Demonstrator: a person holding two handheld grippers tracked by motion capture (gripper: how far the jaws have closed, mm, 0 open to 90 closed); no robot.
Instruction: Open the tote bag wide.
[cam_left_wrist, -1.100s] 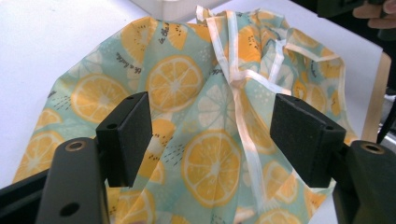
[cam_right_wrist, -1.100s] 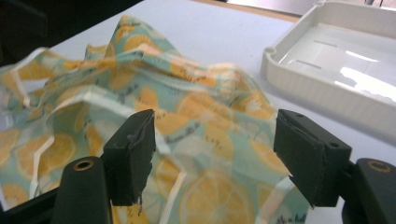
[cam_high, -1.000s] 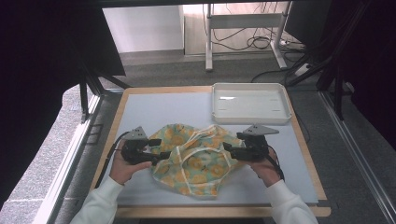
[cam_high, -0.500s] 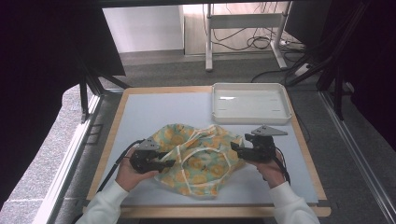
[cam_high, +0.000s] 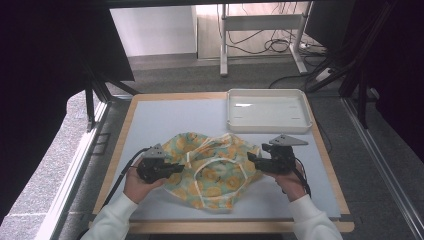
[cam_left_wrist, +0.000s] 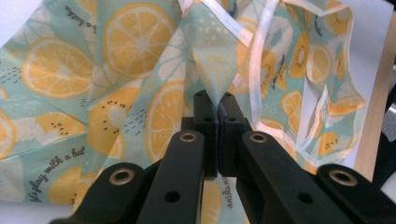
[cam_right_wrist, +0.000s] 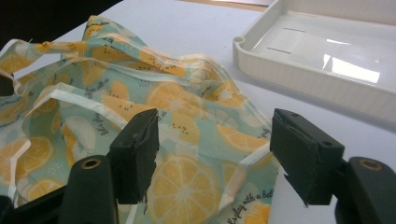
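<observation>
Now that the left gripper had just closed, its jaws pinched a fold at the near left edge of the cloth, which lay crumpled on the desk between both hands; a second before, those jaws stood spread. That side looked secured. The right gripper hung spread over the cloth's right edge, unclamped. Beyond sat the white tray.

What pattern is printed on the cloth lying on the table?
Orange and lemon slices on pale mint-green cloth, with small black lettering; the left gripper view shows it best.
</observation>
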